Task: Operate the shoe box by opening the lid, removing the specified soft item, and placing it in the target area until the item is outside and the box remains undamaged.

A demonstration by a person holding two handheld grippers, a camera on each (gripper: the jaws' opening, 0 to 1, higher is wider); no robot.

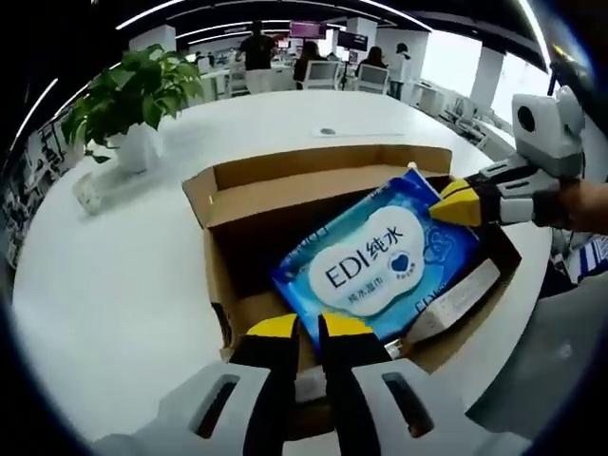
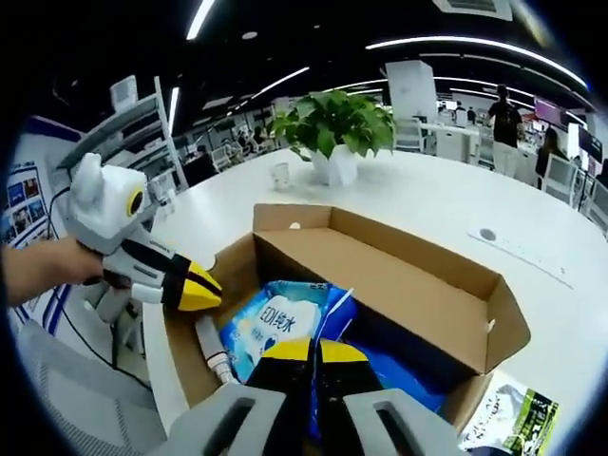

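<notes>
An open brown cardboard shoe box (image 1: pixel 220 249) (image 2: pixel 418 285) sits on the white table, its lid folded back. A blue wet-wipes pack (image 1: pixel 370 261) (image 2: pixel 280 323) tilts up out of it. My right gripper (image 1: pixel 454 204) (image 2: pixel 313 350) is shut on the pack's upper corner. My left gripper (image 1: pixel 310 329) (image 2: pixel 201 285) has its yellow tips close together at the box's near wall, seemingly pinching the rim. A second blue pack (image 2: pixel 399 372) and a white tube (image 2: pixel 211 350) lie lower inside.
A potted plant (image 1: pixel 133 95) (image 2: pixel 332 123) stands beyond the box, with a small white cup (image 2: pixel 280 174) beside it. A printed leaflet (image 2: pixel 508 418) lies by the box corner. People sit at desks far back. The table edge runs close behind the box.
</notes>
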